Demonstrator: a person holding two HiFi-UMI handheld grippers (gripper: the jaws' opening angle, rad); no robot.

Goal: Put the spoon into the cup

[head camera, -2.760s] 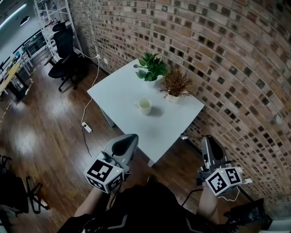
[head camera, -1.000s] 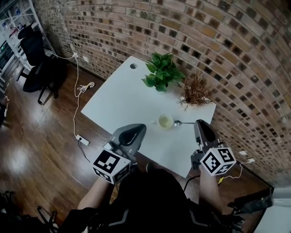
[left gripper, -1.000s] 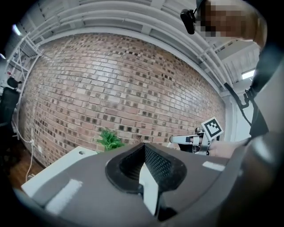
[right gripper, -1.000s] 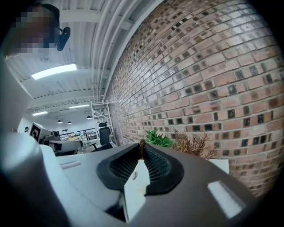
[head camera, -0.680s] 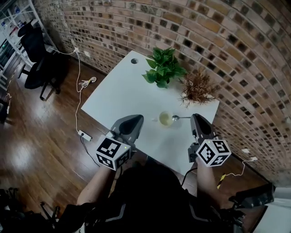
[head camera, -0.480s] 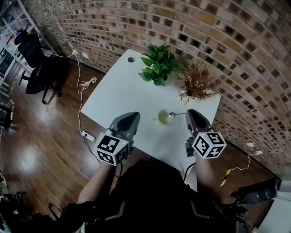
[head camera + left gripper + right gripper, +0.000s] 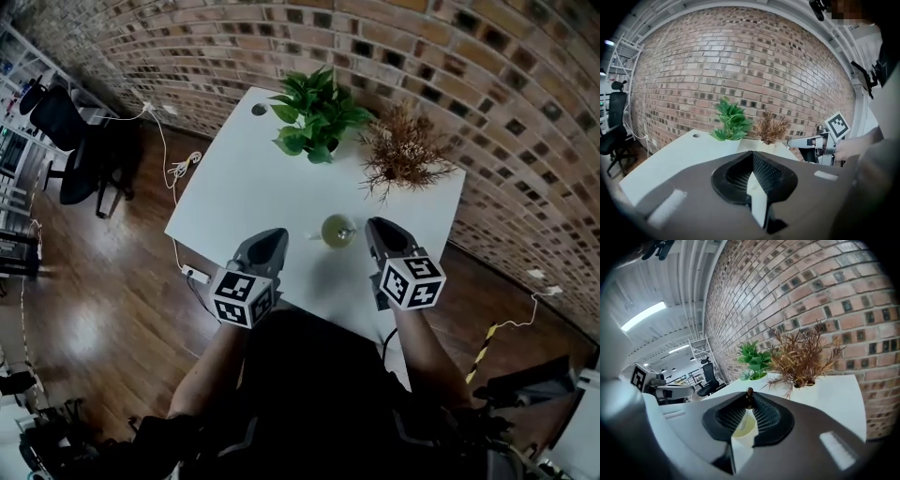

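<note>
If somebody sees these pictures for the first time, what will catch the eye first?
First comes the red brick wall curving behind the white table. Next are the two plants at the table's far edge, a fresh green plant and, to its right, a dried brown plant. Nearer the person, the right tongs hold a spoon at the cup, while the left tongs are empty.
</note>
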